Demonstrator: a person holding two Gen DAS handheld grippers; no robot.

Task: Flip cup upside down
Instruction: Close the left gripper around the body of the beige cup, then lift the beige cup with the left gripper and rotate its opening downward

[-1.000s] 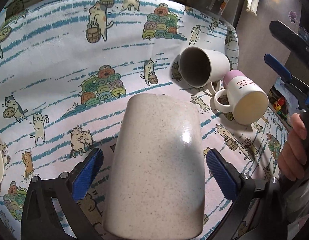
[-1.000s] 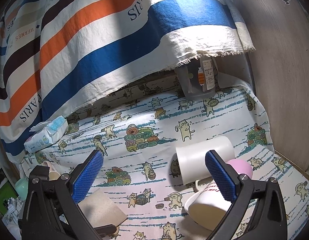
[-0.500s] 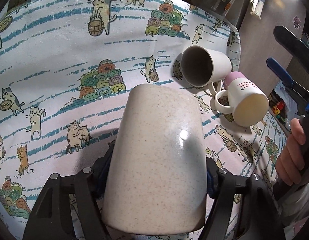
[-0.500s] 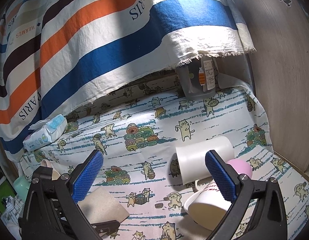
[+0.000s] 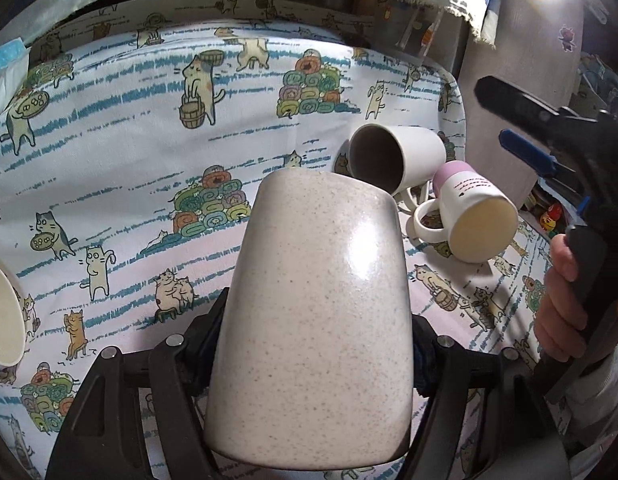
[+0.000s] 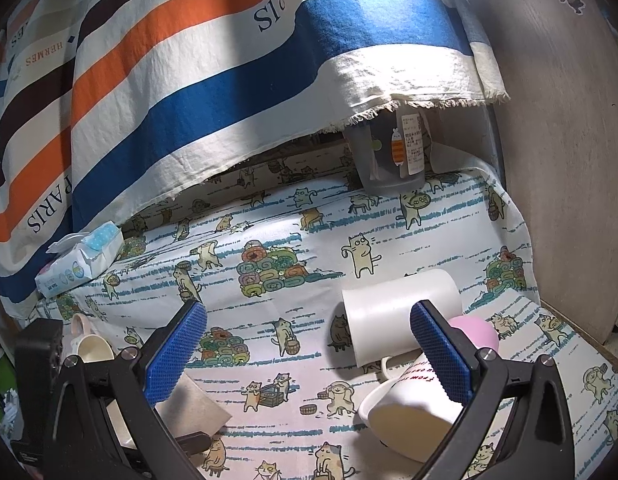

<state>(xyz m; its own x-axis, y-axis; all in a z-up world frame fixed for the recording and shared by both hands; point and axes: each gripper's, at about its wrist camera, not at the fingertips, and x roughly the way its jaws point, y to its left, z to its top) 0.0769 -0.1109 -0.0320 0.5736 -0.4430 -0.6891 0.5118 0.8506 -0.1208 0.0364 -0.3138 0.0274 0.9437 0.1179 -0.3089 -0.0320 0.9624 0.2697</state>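
Observation:
My left gripper (image 5: 309,356) is shut on a speckled beige cup (image 5: 317,320), gripping its sides and holding it above the cat-print cloth (image 5: 129,152). The same cup (image 6: 189,404) shows at the lower left of the right wrist view. My right gripper (image 6: 305,352) is open and empty, held above the cloth; it also shows at the right edge of the left wrist view (image 5: 549,148). A white mug (image 5: 397,156) lies on its side, and a white-and-pink mug (image 5: 473,216) lies on its side next to it.
A striped cloth (image 6: 189,80) hangs behind the table. A wipes pack (image 6: 81,264) lies at the back left, a grey container (image 6: 393,160) at the back right. A cream cup (image 5: 1,320) sits at the left. A wooden panel (image 6: 569,160) bounds the right.
My left gripper closed on the speckled cup and lifted it, tilting the view up toward the back. The right gripper stayed open and nearly still.

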